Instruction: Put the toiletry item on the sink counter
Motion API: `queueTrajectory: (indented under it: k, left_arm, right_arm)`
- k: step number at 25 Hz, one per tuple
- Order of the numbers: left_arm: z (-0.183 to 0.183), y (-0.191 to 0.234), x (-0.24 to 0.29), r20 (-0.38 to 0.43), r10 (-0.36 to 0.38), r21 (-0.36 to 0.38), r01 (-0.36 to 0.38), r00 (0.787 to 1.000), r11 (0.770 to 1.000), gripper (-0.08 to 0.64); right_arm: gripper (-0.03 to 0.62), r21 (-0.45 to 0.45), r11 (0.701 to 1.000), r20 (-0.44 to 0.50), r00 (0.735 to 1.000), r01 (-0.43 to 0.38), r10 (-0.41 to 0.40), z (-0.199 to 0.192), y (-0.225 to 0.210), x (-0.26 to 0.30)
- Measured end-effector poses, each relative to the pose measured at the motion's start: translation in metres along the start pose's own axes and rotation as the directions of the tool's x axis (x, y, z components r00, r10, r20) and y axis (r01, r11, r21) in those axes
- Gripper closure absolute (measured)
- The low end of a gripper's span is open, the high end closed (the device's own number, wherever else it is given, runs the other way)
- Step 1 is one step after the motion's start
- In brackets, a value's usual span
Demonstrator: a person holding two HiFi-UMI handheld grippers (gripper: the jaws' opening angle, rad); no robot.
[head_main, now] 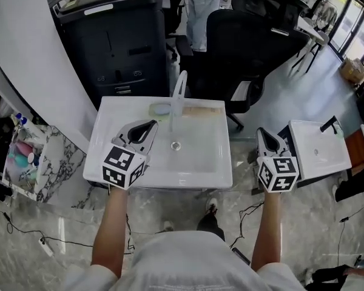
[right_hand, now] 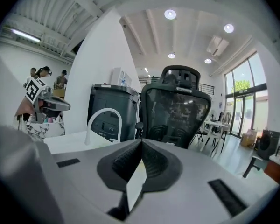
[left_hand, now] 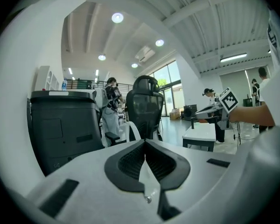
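Note:
The white sink counter (head_main: 109, 139) stands in front of me, with a tall white tap (head_main: 179, 97) at its back. A pale green oval toiletry item (head_main: 161, 109) lies on the back ledge, left of the tap. My left gripper (head_main: 148, 125) hovers over the counter's left side, shut with nothing in it; its pads meet at the tip (left_hand: 144, 143). Off the counter's right edge my right gripper (head_main: 262, 132) hangs above the floor. It is shut and empty too, pads together (right_hand: 141, 141). Both point almost level toward the back.
A black copier (head_main: 115, 35) and a black office chair (head_main: 249, 35) stand behind the sink. A marble shelf (head_main: 54, 162) with several bottles is at the left. A second small white sink (head_main: 315, 147) stands at the right. Cables lie on the marble floor.

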State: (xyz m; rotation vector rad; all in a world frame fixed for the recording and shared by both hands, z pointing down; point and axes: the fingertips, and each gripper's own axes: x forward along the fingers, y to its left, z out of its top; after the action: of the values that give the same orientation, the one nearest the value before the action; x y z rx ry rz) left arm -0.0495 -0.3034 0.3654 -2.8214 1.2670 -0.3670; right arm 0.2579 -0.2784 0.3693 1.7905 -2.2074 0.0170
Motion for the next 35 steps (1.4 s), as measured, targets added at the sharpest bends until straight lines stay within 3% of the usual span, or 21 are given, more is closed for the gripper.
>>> queueTrajectory:
  k: [14, 24, 35]
  left_arm:
    - [0.046, -0.019, -0.047, 0.12, -0.029, 0.05, 0.023, 0.992, 0.998, 0.549]
    - [0.049, -0.029, -0.055, 0.122, -0.04, 0.074, 0.032, 0.992, 0.997, 0.549]
    - [0.043, -0.034, -0.053, 0.105, -0.05, 0.072, 0.043, 0.993, 0.996, 0.549]
  right_arm:
    - [0.595, -0.14, 0.989, 0.1, 0.994, -0.039, 0.053, 0.051, 0.064, -0.053]
    - [0.595, -0.158, 0.985, 0.128, 0.988, -0.065, 0.086, 0.067, 0.08, -0.057]
    - [0.595, -0.145, 0.987, 0.106, 0.99, -0.074, 0.09, 0.053, 0.08, -0.054]
